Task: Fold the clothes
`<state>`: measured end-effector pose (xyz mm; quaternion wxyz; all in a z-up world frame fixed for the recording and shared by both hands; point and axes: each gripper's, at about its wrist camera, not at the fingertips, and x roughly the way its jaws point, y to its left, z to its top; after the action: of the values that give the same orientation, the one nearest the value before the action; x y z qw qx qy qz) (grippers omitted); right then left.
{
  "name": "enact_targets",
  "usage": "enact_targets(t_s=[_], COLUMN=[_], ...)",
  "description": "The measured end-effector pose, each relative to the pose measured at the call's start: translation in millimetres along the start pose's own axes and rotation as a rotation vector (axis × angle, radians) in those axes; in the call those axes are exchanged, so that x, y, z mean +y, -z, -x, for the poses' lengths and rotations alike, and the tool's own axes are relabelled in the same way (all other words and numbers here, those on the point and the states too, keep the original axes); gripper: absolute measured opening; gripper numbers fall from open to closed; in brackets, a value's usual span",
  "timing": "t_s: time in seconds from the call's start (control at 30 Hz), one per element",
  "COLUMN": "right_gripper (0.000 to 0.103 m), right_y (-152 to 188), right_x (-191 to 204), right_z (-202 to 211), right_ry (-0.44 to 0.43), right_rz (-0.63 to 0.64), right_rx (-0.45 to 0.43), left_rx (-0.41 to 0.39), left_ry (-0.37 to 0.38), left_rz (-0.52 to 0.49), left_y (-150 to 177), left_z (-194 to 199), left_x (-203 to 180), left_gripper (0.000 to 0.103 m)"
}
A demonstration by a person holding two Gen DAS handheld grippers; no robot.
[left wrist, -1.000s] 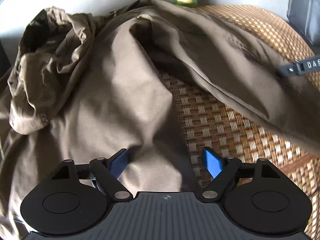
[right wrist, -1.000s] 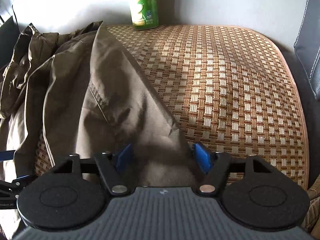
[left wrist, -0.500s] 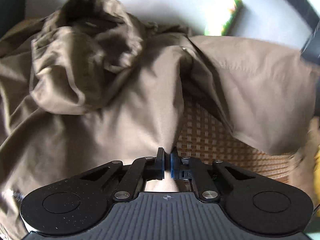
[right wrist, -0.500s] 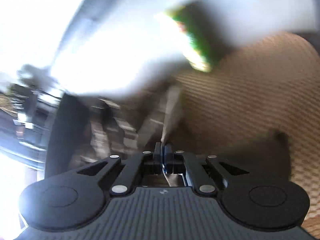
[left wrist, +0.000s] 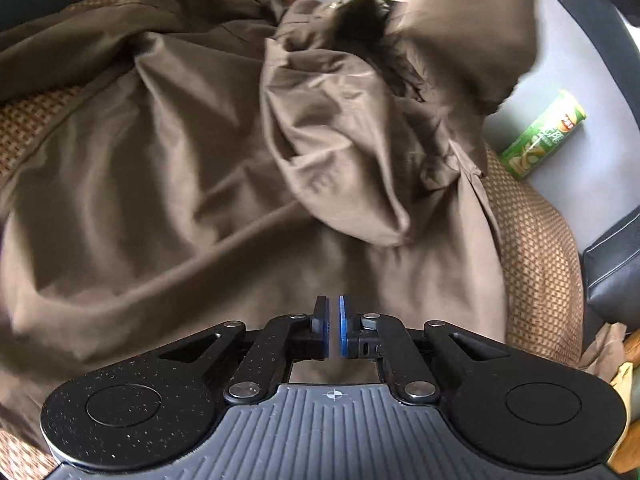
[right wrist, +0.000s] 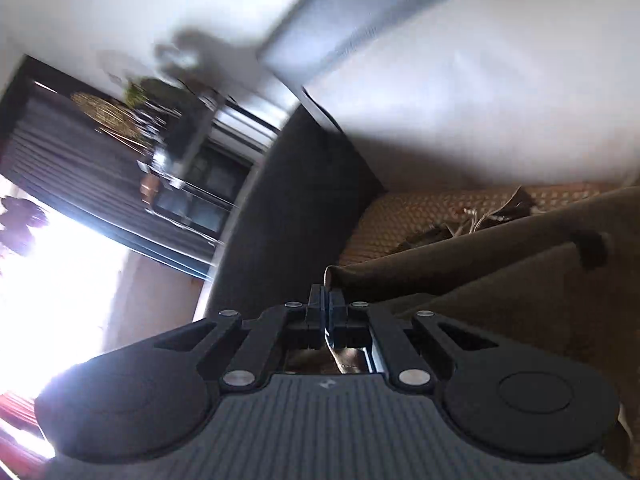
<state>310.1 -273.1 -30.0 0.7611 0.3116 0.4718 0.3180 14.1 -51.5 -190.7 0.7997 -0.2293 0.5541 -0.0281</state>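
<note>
A brown hooded jacket (left wrist: 200,184) lies crumpled over a woven mat (left wrist: 536,248); its hood (left wrist: 340,140) bunches at the upper middle. My left gripper (left wrist: 334,308) hovers over the lower part of the jacket. Its jaws are opening, with a narrow gap and no cloth pinched between them. In the right wrist view my right gripper (right wrist: 326,300) is shut on an edge of the jacket (right wrist: 500,280). The cloth runs taut from the pads off to the right, above the mat (right wrist: 400,216).
A green can (left wrist: 540,136) lies at the mat's far right, against the pale backrest. Dark leather cushions (left wrist: 612,276) border the right side. In the right wrist view a dark sofa arm (right wrist: 288,220) stands ahead, with a bright window beyond at the left.
Both grippers closed on the jacket. The left one then swept across the garment and its pads have parted slightly. The right one swung up and away, lifting its edge of cloth.
</note>
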Motion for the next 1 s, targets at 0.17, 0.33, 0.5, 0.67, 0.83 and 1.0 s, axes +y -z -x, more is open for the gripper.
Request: enact_targets(t_s=[0.17,0.33,0.5,0.67,0.83,1.0], right_gripper=[0.003,0.009,0.068,0.072,0.074,0.074], right_y=[-0.7,-2.5,-14.5,-25.2,-30.6,11.9], right_x=[-32.6,-51.8,-53.6,-33.6,-30.9,-66.9], right_z=[-77.8,-122.0,-163.2,-138.4,-71.6,-4.8], right_ry=[0.087,0.117,0.101,0.002,-0.056,0.143], right_rz=[-0.042,-0.057,-0.047,0.053,0.105,0.165], right_rx=[0.019,0.009,0.033,-0.028,-0.105,-0.145], left_rx=[0.026,0.012,-0.03,-0.115,-0.224,-0.309], left_ry=[-0.021,-0.05,-0.078,-0.113,-0.156,-0.147], left_rz=[0.032,0.051,0.035,-0.062,-0.207,-0.332], left_y=[-1.8,-19.8,-44.8,-73.4,-102.0,-123.9], left_z=[-8.1,-14.3,-15.7,-18.5,-24.8,-38.5], left_x=[25.2,44.3,54.3,35.4,-5.7,-51.7], left_gripper=[0.024,0.025,0.025,0.031,0.054,0.061])
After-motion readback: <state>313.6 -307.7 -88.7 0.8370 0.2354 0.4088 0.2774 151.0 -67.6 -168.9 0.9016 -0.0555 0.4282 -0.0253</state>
